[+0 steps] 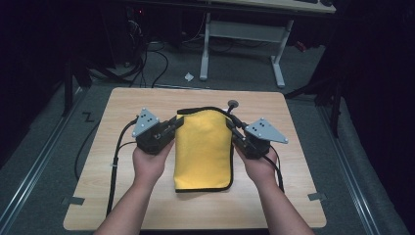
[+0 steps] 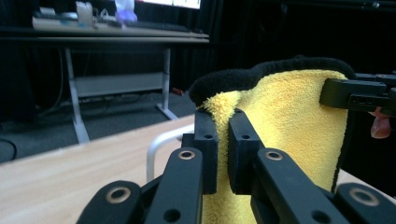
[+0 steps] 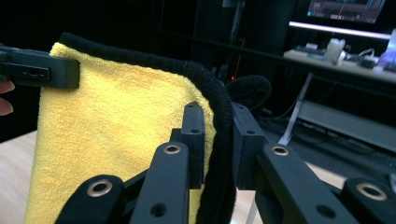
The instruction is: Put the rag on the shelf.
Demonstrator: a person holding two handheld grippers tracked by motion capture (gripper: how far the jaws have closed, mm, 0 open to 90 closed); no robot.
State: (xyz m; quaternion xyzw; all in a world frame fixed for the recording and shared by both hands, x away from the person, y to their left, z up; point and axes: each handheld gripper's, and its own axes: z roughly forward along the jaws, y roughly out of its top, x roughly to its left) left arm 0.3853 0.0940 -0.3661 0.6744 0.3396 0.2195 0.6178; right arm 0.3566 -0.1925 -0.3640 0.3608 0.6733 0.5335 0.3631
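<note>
A yellow towel (image 1: 203, 147) with a black hem is held up by its two far corners over the wooden table (image 1: 147, 205); its near end hangs down toward the table's front. My left gripper (image 1: 174, 125) is shut on the towel's left corner, and in the left gripper view the jaws (image 2: 222, 123) pinch the yellow cloth (image 2: 289, 121) just below the hem. My right gripper (image 1: 232, 128) is shut on the right corner. In the right gripper view its jaws (image 3: 217, 119) clamp the black hem of the towel (image 3: 116, 130). Each gripper view also shows the other gripper's jaw at the towel's far corner.
A small round black object (image 1: 233, 104) sits by the table's far edge, behind the towel. Cables (image 1: 115, 166) trail from the grippers across the table. Beyond the table stands a white-framed desk (image 1: 242, 34) on grey carpet, with a scrap of paper (image 1: 189, 77) on the floor.
</note>
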